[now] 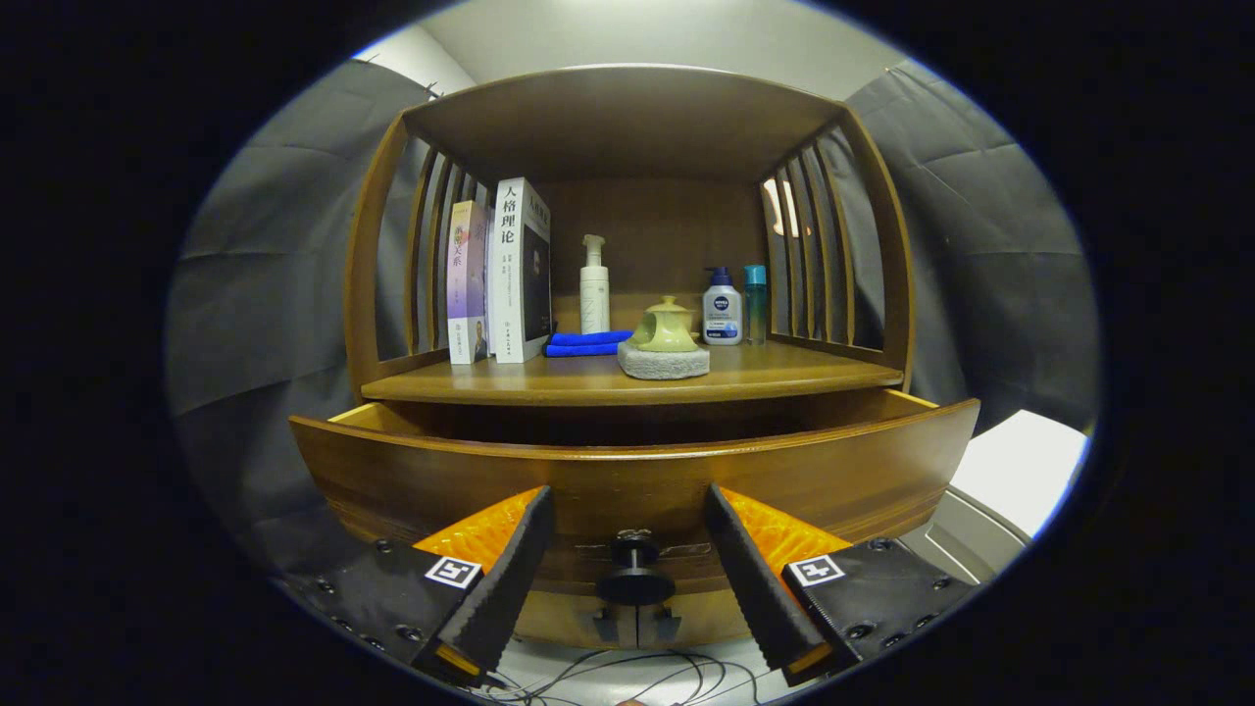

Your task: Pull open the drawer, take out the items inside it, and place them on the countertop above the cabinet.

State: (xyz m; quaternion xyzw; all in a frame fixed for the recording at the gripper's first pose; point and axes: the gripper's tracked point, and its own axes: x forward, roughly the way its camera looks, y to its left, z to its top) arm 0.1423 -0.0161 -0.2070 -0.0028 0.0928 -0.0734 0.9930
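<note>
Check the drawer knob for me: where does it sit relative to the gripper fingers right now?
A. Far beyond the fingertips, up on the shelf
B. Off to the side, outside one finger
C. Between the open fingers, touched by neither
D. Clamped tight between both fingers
C: the knob on the pulled-out drawer front sits in the gap of the gripper, with clear space to each finger.

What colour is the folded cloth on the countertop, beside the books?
Bright blue; the folded cloth shows best in the gripper view, beyond the open gripper.
</note>
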